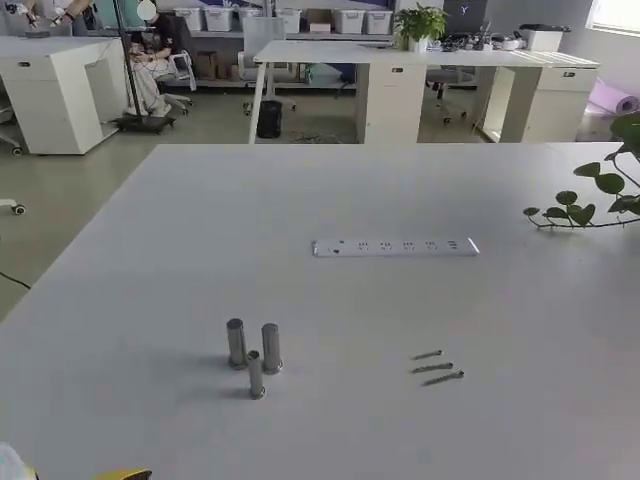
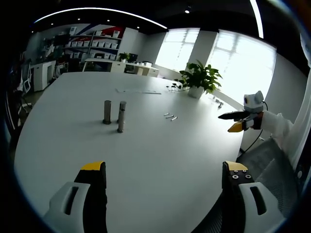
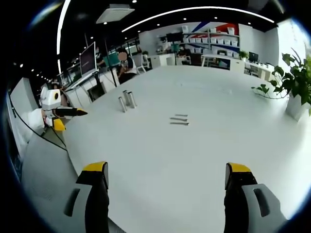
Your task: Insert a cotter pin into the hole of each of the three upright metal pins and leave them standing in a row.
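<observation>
Your left gripper (image 2: pixel 164 167) and right gripper (image 3: pixel 166 167) both have jaws spread wide, grasping nothing. Count: three metal pins (image 1: pixel 271 348), grey, upright, clustered lower left of centre in the head view on the white table (image 1: pixel 400 300). Three cotter pins (image 1: pixel 433 368) lie flat and parallel at lower right, well apart from them.

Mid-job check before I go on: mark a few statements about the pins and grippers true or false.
1. The three metal pins stand upright, close together. True.
2. One cotter pin is already inserted. False: all three cotter pins lie loose on the table, right of the metal pins in the head view.
3. The left gripper is shut on a cotter pin. False: open, nothing between its fingers.
4. The right gripper is open and empty. True.
5. A power strip lies beyond the pins. True.
</observation>
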Action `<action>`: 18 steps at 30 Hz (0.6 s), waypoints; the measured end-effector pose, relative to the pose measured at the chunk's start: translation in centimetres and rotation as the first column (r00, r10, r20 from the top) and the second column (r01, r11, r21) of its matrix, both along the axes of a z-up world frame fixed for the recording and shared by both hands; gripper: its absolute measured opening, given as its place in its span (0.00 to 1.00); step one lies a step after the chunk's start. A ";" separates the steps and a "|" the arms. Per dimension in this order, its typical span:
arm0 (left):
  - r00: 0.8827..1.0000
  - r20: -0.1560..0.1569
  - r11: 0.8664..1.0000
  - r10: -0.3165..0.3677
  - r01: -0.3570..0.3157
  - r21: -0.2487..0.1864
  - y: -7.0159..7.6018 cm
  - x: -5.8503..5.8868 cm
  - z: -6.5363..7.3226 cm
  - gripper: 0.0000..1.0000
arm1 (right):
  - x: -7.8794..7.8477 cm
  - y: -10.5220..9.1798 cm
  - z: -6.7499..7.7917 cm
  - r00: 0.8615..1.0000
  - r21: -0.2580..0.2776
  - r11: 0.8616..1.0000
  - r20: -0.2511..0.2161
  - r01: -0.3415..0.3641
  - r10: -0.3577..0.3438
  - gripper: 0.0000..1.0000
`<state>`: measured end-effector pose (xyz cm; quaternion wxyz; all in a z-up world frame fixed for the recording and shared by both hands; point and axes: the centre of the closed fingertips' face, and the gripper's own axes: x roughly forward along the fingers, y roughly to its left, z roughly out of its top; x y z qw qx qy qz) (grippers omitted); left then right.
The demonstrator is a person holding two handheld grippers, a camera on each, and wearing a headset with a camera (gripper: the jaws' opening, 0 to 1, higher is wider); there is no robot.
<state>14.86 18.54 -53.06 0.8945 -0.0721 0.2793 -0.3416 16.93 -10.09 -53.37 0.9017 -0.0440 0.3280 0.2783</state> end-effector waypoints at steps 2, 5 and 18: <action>1.000 0.000 1.000 -0.001 0.001 0.001 0.0 0.1 0.0 0.99 | 0.0 0.0 0.0 1.000 -0.001 1.000 0.003 -0.002 0.002 0.98; 1.000 0.014 1.000 0.024 -0.024 0.018 0.4 0.6 -0.1 0.99 | 0.0 0.1 0.0 1.000 -0.003 1.000 0.002 -0.002 0.002 0.98; 0.999 0.038 0.999 0.034 -0.035 0.029 1.5 1.9 0.1 0.99 | 0.2 -0.1 0.2 1.000 -0.019 1.000 0.012 -0.002 0.002 0.98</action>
